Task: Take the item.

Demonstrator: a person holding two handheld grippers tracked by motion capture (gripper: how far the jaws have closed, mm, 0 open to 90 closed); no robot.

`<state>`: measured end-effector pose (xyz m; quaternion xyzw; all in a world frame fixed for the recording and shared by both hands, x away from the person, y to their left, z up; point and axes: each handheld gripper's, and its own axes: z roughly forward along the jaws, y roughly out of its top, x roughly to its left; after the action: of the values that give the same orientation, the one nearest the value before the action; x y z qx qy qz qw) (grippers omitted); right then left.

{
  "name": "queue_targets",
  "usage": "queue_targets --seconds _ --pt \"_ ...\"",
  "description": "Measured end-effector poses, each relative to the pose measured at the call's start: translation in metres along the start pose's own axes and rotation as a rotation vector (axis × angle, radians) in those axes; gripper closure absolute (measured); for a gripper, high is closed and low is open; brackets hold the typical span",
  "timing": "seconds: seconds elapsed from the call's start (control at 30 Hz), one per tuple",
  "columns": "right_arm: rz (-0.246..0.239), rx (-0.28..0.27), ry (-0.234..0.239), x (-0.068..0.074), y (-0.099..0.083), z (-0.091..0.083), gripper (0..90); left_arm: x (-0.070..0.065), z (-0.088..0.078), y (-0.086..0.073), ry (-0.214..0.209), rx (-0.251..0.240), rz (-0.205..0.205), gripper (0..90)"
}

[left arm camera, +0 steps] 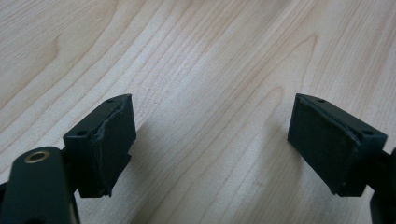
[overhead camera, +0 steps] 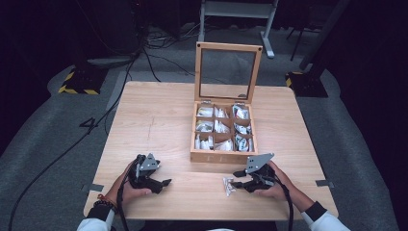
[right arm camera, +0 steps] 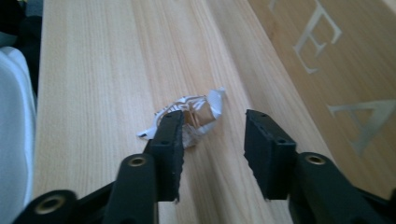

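Lying on table (overhead camera: 159,120), wrapped sweet (right arm camera: 194,116), right hand-held gripper (right arm camera: 212,147) parted

An open wooden box (overhead camera: 224,156) of packets sits on the table (overhead camera: 154,120), lid (overhead camera: 228,72) upright.

High view: you're looking down and forward over the whole table (overhead camera: 159,115) | left gripper view: you're hovering close over bare tabletop | right gripper view: you're skimming low along the table's front strip, sharing the wrapped packet (right arm camera: 194,116) and wooden box (overhead camera: 223,156) with the high view.
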<state>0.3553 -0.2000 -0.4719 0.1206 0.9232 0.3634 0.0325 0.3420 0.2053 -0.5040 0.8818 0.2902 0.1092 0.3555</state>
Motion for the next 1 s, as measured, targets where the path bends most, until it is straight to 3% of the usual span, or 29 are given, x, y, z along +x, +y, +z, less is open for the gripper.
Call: queue_targets --seconds 0.23,0.43,0.5,0.83,1.0 --pt "0.015 -0.026 -0.042 -0.002 -0.004 -0.013 46.8 -0.001 0.0 0.0 0.008 0.002 -0.009 15.5" --pt "0.017 -0.056 -0.07 -0.003 -0.006 -0.026 39.6 -0.005 0.001 0.007 0.034 0.042 -0.048 15.8" --pt "0.029 -0.066 -0.082 -0.004 -0.008 -0.032 38.0 -0.005 0.001 0.01 0.035 0.053 -0.042 16.8" --pt "0.075 -0.151 -0.177 -0.015 -0.012 -0.07 33.9 -0.003 -0.009 0.034 0.042 -0.017 -0.023 18.6" --pt "0.102 -0.196 -0.266 -0.022 -0.013 -0.086 32.3 0.0 -0.013 0.052 0.029 -0.075 -0.021 17.7"
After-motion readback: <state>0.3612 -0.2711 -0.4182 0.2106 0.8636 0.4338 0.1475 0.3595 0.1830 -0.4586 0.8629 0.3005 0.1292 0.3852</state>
